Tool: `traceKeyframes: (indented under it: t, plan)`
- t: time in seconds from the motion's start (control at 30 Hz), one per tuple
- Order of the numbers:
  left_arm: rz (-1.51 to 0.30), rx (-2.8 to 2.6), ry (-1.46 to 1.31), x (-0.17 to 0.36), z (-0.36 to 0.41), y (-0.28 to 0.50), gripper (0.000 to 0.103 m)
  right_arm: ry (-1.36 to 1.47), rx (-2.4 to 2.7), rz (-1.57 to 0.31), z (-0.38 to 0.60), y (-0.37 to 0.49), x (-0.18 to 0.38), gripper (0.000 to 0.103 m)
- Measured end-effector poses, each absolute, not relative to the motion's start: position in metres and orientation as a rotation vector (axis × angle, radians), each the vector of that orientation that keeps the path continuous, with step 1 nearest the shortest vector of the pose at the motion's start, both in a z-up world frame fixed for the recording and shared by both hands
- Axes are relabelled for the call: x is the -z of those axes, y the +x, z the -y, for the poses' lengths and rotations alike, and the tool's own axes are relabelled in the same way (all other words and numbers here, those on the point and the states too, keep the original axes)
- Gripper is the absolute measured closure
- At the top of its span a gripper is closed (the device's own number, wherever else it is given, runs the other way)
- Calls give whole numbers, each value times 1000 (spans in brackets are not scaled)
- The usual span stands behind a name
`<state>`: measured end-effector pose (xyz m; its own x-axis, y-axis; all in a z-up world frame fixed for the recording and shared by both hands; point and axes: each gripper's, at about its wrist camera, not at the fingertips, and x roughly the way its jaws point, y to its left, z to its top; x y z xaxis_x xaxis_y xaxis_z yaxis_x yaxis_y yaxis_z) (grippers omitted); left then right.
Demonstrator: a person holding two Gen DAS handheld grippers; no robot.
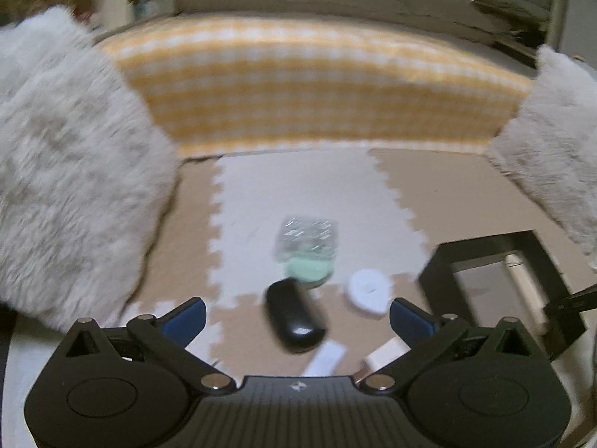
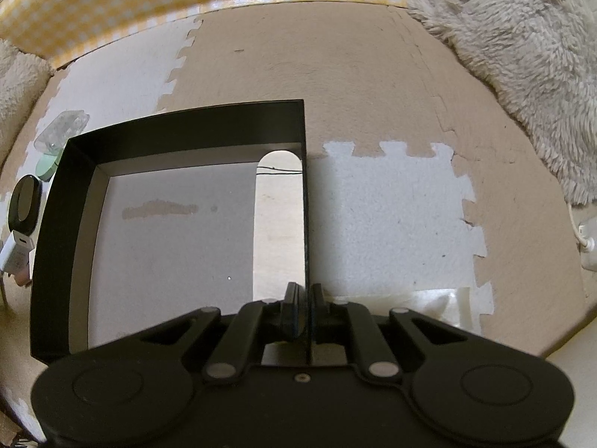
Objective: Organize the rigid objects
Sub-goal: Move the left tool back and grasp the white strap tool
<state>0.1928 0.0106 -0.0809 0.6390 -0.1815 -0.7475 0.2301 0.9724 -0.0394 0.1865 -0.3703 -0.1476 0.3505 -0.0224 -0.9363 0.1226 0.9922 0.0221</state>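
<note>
My left gripper (image 1: 297, 317) is open and empty above the foam mat. Just ahead of it lie a black oval case (image 1: 294, 317), a round white object (image 1: 369, 291), a clear packet with a green item (image 1: 308, 248) and a white charger (image 1: 384, 358). My right gripper (image 2: 305, 298) is shut on the right wall of a black open box (image 2: 186, 127) with a grey floor. The box also shows at the right of the left wrist view (image 1: 496, 250). The black case (image 2: 26, 205), green item (image 2: 50, 164) and white charger (image 2: 16, 257) lie left of the box.
Fluffy white cushions (image 1: 67, 171) (image 2: 522, 56) flank the mat on both sides. A yellow checked cover (image 1: 298, 89) runs along the far edge. A white cable and plug (image 2: 587, 242) lie at the right edge. A white cloth (image 2: 436, 306) lies near the right gripper.
</note>
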Motion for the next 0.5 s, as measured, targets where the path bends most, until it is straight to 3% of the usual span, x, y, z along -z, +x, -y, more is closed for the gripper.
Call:
traceKeyframes:
  t: [0.5]
  plan:
    - [-1078,183,200,128,-45,209,0,96,94,-1209,370,186,148,95]
